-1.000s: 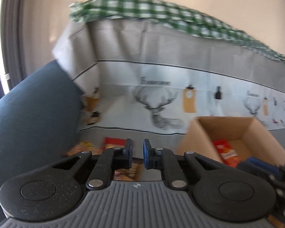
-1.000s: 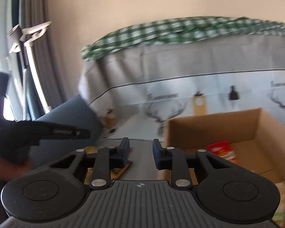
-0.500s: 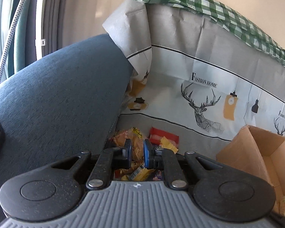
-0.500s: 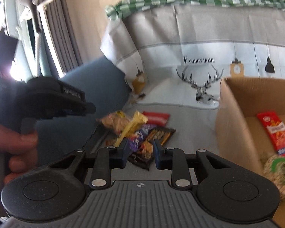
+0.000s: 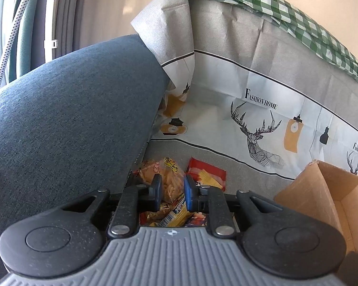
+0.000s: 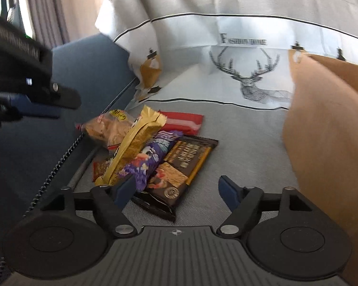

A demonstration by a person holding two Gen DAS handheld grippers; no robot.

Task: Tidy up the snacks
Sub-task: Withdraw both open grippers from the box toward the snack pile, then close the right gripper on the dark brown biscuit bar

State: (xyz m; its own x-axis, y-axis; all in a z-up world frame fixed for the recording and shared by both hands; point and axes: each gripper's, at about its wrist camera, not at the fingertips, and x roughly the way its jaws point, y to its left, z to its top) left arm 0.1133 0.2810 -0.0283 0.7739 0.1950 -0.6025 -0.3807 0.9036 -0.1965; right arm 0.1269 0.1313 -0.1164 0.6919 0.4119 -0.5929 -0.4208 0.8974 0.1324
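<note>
- Landmark: open brown cardboard box (image 5: 322,190), standing on the grey cloth-covered sofa seat (image 6: 238,143); its near wall fills the right of the right wrist view (image 6: 327,131).
- Heap of snack packets (image 6: 140,150): on the seat, well apart from the box, on the side away from it and against the blue-grey fabric sofa armrest (image 5: 71,124).
- Clear bag of pale crisps with yellow label (image 6: 107,128): the packet farthest from the box, touching the armrest base; also seen in the left wrist view (image 5: 169,181).
- Long yellow foil packet (image 6: 138,140): lies slantwise over the crisps bag and the purple packet.
- Purple foil packet (image 6: 145,159): mid-heap, partly under the yellow one.
- Flat black packet with gold print (image 6: 183,166): the box-side edge of the heap, bare seat between it and the box.
- Flat red packet (image 6: 183,122): behind the heap, toward the grey-and-white backrest cover printed with a deer head (image 5: 255,138).
- Green-and-white checked cloth (image 5: 274,12): draped along the backrest top, above the box.
- Left gripper (image 5: 171,191): over the heap, jaws narrowly apart and opening; the crisps bag shows through the gap, contact cannot be told. Also seen dark and blurred at the left of the right wrist view (image 6: 31,83).
- Right gripper (image 6: 176,191): low over the seat between heap and box, jaws wide and opening, the black packet's near end between them, pads not pressing it.
</note>
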